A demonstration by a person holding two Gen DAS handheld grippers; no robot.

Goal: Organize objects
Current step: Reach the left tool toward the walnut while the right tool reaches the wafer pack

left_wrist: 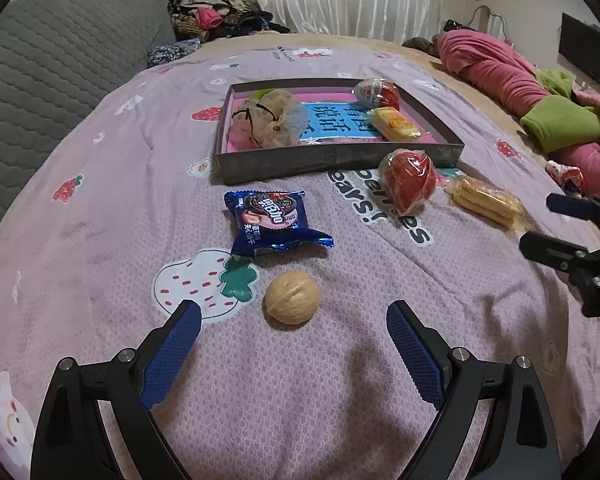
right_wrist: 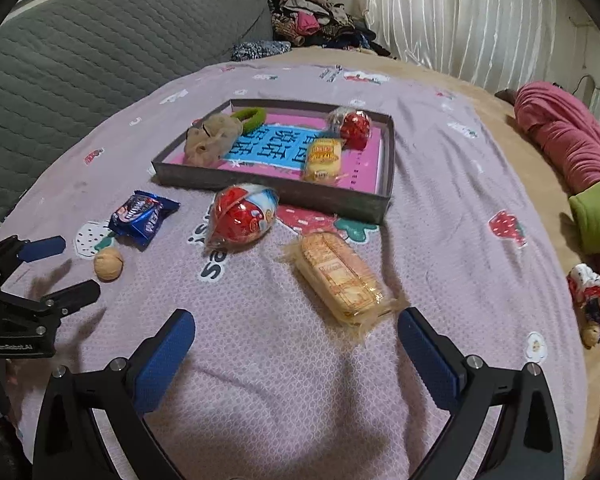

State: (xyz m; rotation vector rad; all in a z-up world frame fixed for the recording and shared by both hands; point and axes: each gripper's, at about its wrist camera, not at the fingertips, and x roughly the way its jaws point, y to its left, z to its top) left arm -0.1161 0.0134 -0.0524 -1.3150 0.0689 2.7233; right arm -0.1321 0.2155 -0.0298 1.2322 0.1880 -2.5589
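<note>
A walnut [left_wrist: 293, 297] lies on the lilac bedspread just ahead of my open, empty left gripper [left_wrist: 294, 330]. Beyond it lie a blue Oreo packet [left_wrist: 274, 222], a red wrapped egg [left_wrist: 409, 181] and a yellow biscuit pack [left_wrist: 488, 201]. A dark tray [left_wrist: 332, 158] holds a beige scrunchie [left_wrist: 269, 117], another egg [left_wrist: 378, 92] and another biscuit pack [left_wrist: 396, 124]. My right gripper [right_wrist: 296, 338] is open and empty, just short of the biscuit pack [right_wrist: 340, 278]. The walnut [right_wrist: 108, 263], Oreo packet [right_wrist: 142, 216], egg [right_wrist: 242, 216] and tray [right_wrist: 284, 190] also show there.
A grey quilted headboard [left_wrist: 52, 64] stands at the left. Clothes [left_wrist: 216, 12] are piled at the back. A pink and green blanket [left_wrist: 540, 96] lies on the right. A small wrapped item [right_wrist: 592, 292] sits at the bed's right edge.
</note>
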